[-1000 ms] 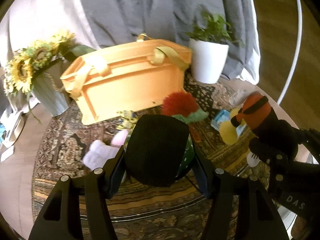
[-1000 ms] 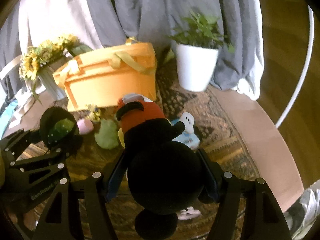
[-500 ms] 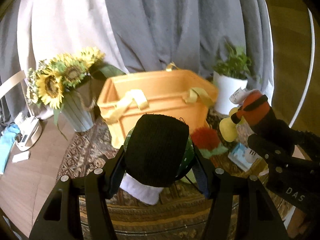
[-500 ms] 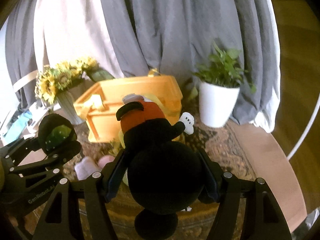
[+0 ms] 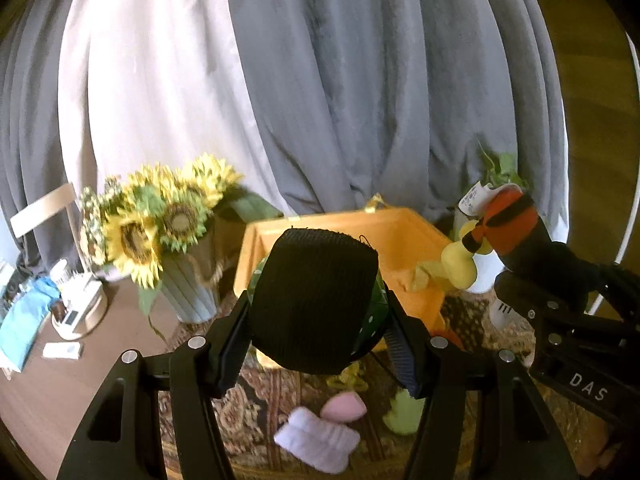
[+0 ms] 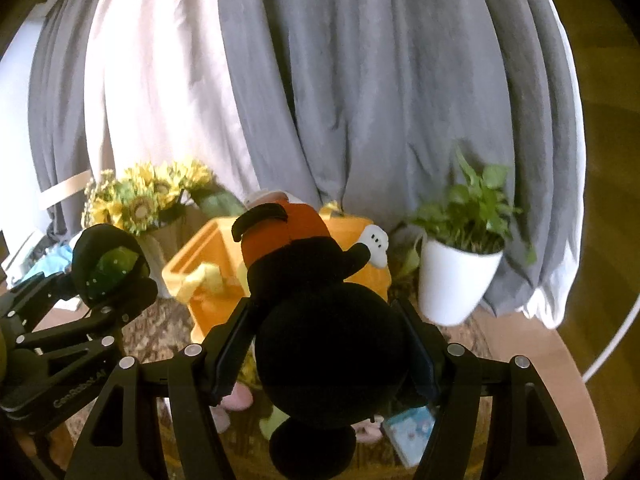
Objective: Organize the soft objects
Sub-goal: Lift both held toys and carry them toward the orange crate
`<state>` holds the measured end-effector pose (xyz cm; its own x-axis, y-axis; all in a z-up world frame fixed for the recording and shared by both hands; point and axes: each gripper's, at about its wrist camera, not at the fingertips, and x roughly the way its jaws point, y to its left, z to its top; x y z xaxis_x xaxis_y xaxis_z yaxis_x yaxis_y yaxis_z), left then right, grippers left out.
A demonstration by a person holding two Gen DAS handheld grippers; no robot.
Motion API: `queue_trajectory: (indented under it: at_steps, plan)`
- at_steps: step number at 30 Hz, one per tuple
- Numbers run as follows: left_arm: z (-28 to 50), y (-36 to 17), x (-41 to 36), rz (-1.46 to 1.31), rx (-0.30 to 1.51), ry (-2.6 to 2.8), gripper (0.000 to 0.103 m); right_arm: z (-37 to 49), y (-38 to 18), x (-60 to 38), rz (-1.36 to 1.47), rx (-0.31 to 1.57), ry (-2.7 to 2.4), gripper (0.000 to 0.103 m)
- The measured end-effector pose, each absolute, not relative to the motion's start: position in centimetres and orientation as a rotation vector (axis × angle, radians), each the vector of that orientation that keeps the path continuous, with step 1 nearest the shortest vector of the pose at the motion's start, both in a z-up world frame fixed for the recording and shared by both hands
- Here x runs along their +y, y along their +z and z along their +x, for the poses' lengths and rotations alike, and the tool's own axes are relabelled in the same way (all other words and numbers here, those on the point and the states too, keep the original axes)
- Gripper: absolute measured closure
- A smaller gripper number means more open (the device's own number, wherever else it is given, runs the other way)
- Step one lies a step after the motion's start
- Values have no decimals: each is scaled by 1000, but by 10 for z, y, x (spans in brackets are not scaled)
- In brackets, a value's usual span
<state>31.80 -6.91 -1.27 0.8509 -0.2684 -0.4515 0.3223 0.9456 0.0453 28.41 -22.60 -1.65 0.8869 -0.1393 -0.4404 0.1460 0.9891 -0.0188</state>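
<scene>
Left tool point(image 5: 320, 320) grips black knit toy point(image 5: 314, 300); right tool point(image 6: 328, 344) grips plush point(image 6: 320, 320), hiding basket point(image 6: 200, 256).

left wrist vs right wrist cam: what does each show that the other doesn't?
Left wrist only: a white folded cloth on the rug, and clutter on the wooden surface at far left.

Right wrist only: the potted plant's white pot in full, and a blue booklet.

Both: orange basket, sunflowers, grey curtain, and both plush toys, each clamped in a hand-held gripper.
</scene>
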Motion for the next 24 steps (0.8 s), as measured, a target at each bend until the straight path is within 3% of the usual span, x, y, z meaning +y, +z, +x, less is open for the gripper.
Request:
queue_trajectory:
  at_steps: [24]
  plan:
    - [421, 7, -81, 121, 372, -235, 42, 408, -2, -240, -11, 440, -86, 33]
